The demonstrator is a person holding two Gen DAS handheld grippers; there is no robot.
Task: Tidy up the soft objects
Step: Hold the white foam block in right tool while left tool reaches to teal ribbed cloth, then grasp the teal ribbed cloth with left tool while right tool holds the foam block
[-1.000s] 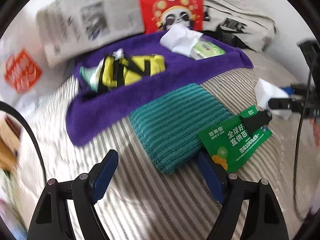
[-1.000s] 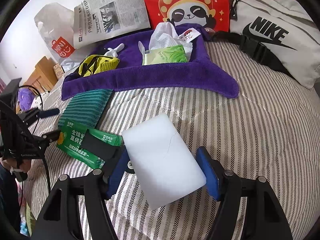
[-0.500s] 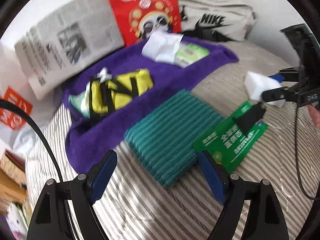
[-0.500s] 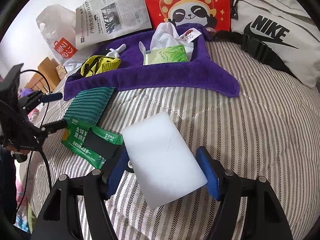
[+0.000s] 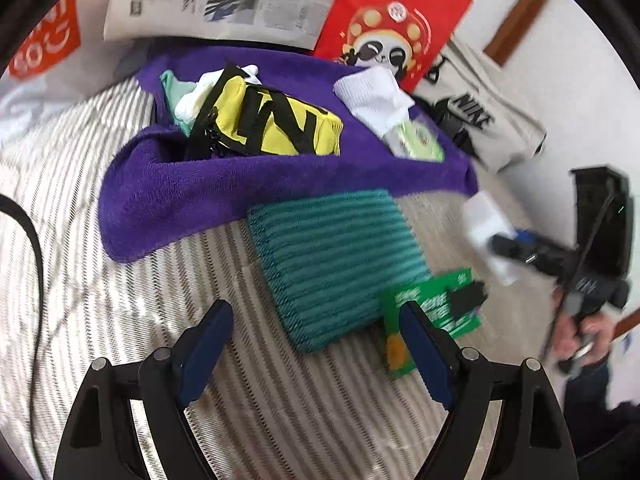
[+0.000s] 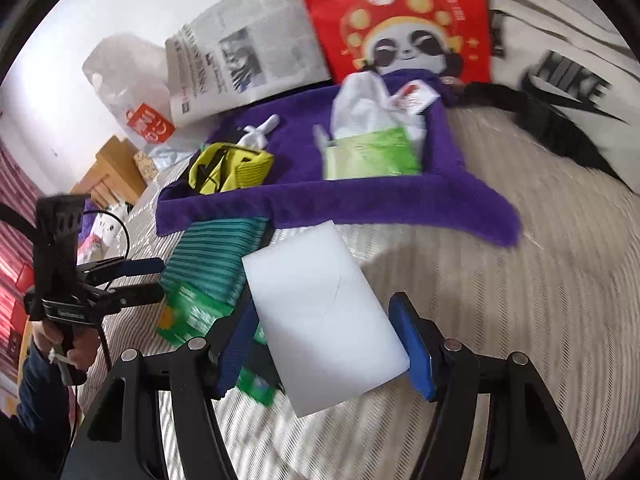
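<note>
My right gripper (image 6: 326, 344) is shut on a white foam block (image 6: 320, 316) and holds it above the striped bedding; the block also shows in the left wrist view (image 5: 486, 230). My left gripper (image 5: 316, 340) is open and empty, low over the bedding in front of a folded teal towel (image 5: 332, 260). A purple towel (image 5: 224, 188) lies beyond it with a yellow pouch (image 5: 272, 124), white cloth (image 5: 376, 96) and a green wipes pack (image 6: 368, 154) on it. A green packet (image 5: 432, 312) lies right of the teal towel.
A newspaper (image 6: 244, 60), a red panda bag (image 6: 404, 20) and a grey Nike bag (image 6: 568, 80) stand behind the purple towel. A white plastic bag (image 6: 132, 96) and wooden furniture (image 6: 108, 172) are at the far left.
The left gripper has swung left and closer to the teal towel. The right gripper has lifted and carried the white block forward toward the purple towel.
</note>
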